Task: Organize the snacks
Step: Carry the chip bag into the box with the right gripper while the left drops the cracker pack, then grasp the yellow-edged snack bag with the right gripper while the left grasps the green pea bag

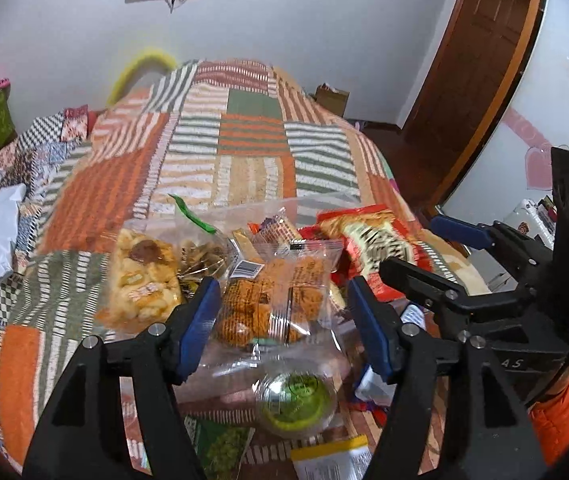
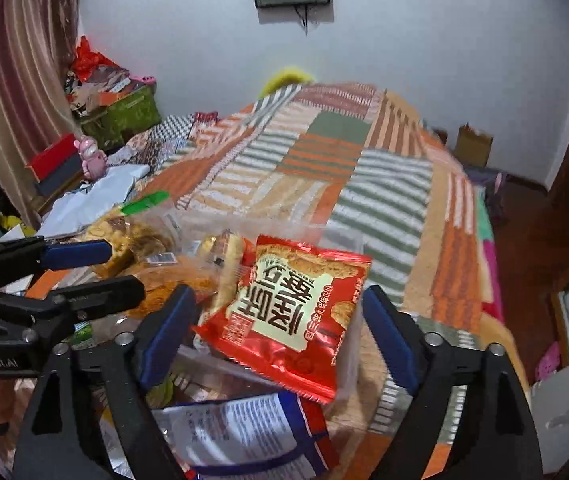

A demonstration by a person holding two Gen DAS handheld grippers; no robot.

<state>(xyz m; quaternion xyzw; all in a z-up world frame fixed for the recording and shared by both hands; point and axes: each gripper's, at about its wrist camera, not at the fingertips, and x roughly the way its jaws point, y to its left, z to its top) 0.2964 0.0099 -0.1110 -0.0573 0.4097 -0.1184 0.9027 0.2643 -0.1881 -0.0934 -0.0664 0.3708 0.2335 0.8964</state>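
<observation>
Snacks heaped on my bed's patchwork quilt of orange, green and cream striped squares (image 1: 252, 136).

Item one: a clear plastic packet of orange-brown fried biscuits (image 1: 272, 304), white barcode label at its top edge, lying between the blue pads of my left gripper (image 1: 284, 320). The pads stand spread on either side of it; I see no pad pressing the wrapper.

Item two: a clear packet of pale yellow puffed pieces with one dark brown disc on top (image 1: 140, 276), just left of the first, beside the left pad.

Item three: a round clear-lidded cup with a green label (image 1: 296, 404), nearer me, below the biscuit packet.

Item four: a glossy red foil packet with a cream panel and large brown characters (image 2: 296, 312), resting tilted on the heap, between the fingers of my right gripper (image 2: 280, 340). Those jaws stand wide, both pads clear of the foil.

Item five: a white and blue printed packet with a red edge (image 2: 244, 432), under the red one, closest to me.
</observation>
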